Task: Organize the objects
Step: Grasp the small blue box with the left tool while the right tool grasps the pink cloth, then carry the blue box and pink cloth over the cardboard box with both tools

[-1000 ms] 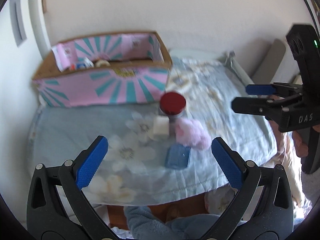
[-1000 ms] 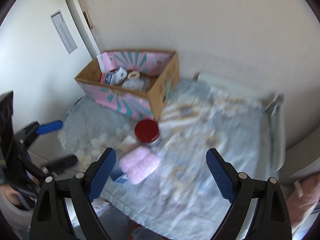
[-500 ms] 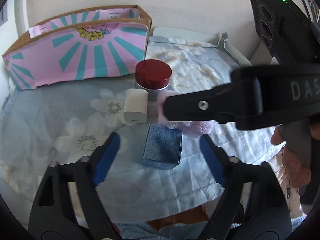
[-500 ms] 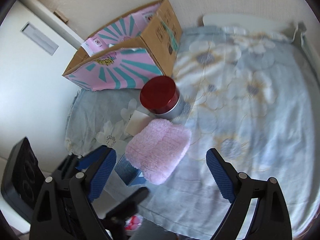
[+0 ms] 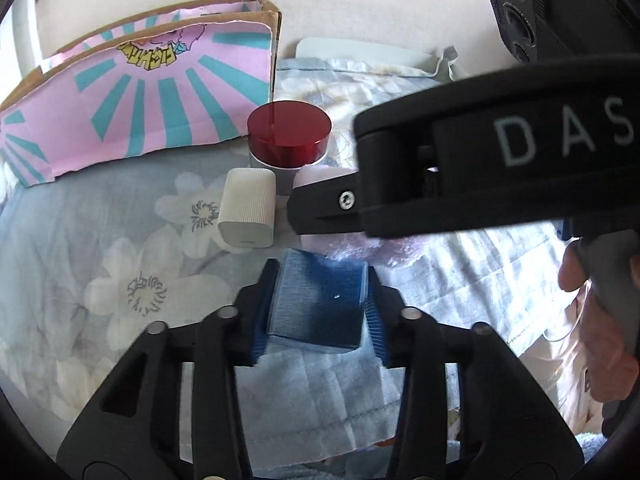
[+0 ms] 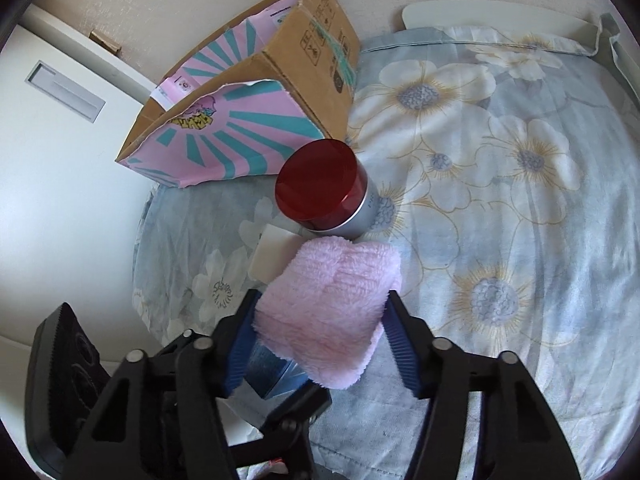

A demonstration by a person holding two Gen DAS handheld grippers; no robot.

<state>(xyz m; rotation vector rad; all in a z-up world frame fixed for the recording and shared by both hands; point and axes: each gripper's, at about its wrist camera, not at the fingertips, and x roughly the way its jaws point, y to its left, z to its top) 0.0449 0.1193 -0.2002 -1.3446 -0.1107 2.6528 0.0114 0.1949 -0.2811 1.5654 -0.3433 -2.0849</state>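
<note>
The left gripper (image 5: 318,312) is reaching low over the flowery sheet (image 6: 520,200), its blue pads squeezing the small blue box (image 5: 318,306) lying flat. The right gripper (image 6: 320,340) is crossing beside it, pinching the pink fluffy cloth (image 6: 328,312) by both sides. Its black body is showing the letters "DAS".

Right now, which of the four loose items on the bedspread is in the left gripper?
The dark blue box: the left gripper is shut on its sides. The pink fluffy cloth sits in the right gripper; nothing touches the white case or red-lidded jar.
</note>
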